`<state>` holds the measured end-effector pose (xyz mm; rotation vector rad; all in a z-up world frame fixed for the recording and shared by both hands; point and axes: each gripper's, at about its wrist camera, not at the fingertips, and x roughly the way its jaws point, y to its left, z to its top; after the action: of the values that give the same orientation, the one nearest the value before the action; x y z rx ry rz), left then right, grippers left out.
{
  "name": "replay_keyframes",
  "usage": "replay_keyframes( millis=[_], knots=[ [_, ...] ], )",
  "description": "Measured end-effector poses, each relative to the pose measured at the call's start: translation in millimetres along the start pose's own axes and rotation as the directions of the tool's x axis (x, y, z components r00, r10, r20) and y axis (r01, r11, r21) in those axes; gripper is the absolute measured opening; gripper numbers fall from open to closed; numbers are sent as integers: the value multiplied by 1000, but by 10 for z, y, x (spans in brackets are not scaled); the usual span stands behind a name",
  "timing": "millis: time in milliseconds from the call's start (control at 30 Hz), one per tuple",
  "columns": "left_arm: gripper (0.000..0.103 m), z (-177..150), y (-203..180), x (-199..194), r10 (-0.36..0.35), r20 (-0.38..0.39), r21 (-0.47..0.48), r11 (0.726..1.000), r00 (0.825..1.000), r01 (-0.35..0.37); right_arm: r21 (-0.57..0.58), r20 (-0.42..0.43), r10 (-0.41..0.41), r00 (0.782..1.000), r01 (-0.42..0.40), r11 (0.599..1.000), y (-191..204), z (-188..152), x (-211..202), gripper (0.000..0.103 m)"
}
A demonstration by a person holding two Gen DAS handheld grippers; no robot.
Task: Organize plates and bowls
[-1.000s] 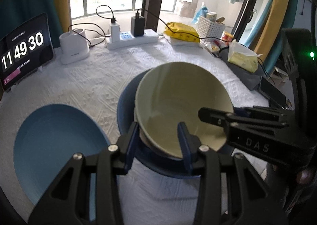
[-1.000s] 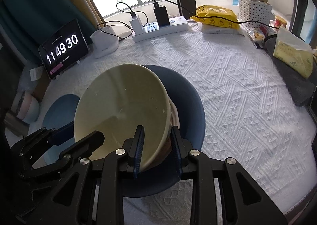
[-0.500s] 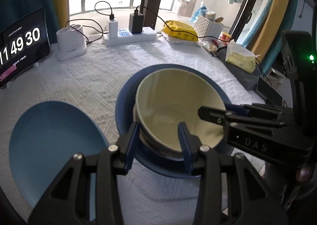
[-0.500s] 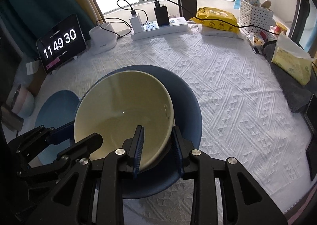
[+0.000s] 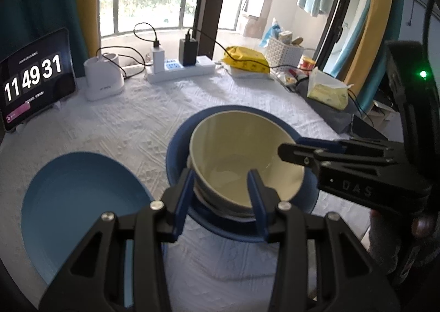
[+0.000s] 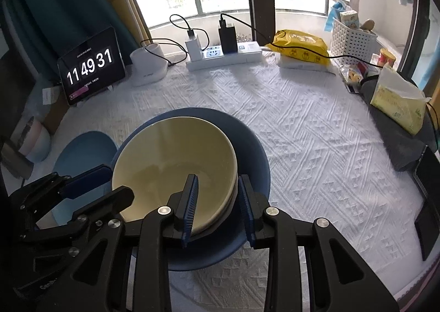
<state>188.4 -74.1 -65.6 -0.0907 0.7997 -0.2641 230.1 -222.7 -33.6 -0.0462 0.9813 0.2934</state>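
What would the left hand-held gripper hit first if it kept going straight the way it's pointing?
Most likely the cream bowl: the left hand-held gripper already straddles its near rim, with the dark blue plate under it. Depth is uncertain.

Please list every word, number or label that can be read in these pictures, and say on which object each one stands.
"11 49 31": black tablet screen, leaning at the table's far left edge.
"DAS": black body of the right gripper, seen from the left wrist.
Small lines on the tablet, print on the yellow packet and on the white cup-shaped device: too small to read.
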Motion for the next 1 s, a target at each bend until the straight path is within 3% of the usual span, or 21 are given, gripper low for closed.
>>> replay_keyframes(
  millis=[167,533,767,1000],
  knots=[
    [42,-29,40,-28,18,7,-14,1000,1000,-18,-7,5,-19,1000,19,1000,-5,-27,0,31],
    [43,-121,15,-220,63,119,3,998,991,-63,-29,70,-32,997,34,999,84,-93,-195,31],
    [44,-237,-29,-301,68,225,17,997,972,-74,-49,164,-38,986,46,998,130,-215,-294,31],
    [46,-291,-60,-336,80,261,15,996,962,-87,-18,205,-29,978,33,999,80,-349,-303,31]
  ],
)
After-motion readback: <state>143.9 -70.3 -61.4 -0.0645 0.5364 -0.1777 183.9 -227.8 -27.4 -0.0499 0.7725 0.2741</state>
